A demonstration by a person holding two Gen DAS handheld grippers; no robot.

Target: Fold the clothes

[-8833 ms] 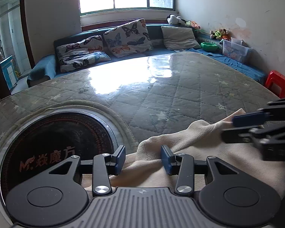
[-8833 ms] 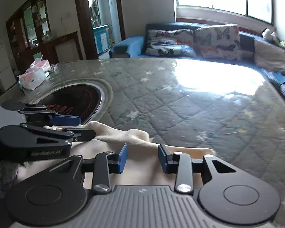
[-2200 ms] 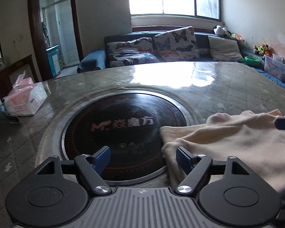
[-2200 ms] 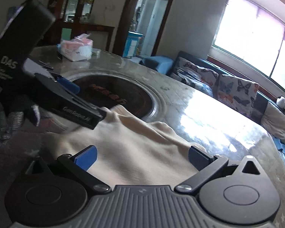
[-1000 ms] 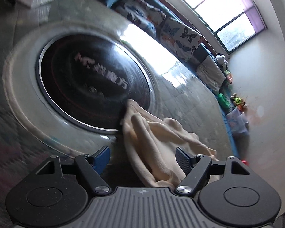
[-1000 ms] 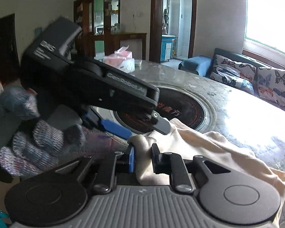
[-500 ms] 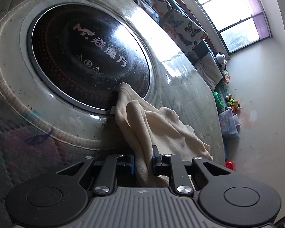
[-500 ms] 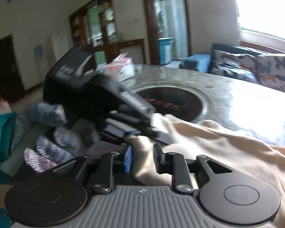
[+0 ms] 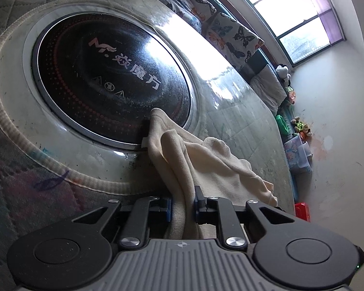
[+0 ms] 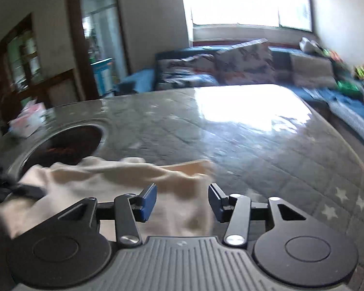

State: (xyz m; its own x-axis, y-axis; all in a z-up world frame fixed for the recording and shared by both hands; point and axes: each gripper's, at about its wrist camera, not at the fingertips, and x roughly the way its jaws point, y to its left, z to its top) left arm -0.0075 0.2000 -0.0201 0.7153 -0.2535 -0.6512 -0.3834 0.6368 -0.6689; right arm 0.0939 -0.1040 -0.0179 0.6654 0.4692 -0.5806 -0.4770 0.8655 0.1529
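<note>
Cooktop (image 9: 109, 72) reads "Mr. 焱魔方"; left gripper (image 9: 182, 205) pinches cream garment (image 9: 218, 165), right gripper (image 10: 182, 202) spread

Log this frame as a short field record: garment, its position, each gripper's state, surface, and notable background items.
garment: cream garment, bunched, not yet neatly folded
position: lies on the table, one corner over the rim of the round black cooktop
left gripper: shut on a fold of the garment
right gripper: open, above the garment's near edge, gripping nothing
surface: quilted table cover under a glossy sheet
background: butterfly-print cushions, tissue box, window
image quality: right wrist view motion-blurred
</note>
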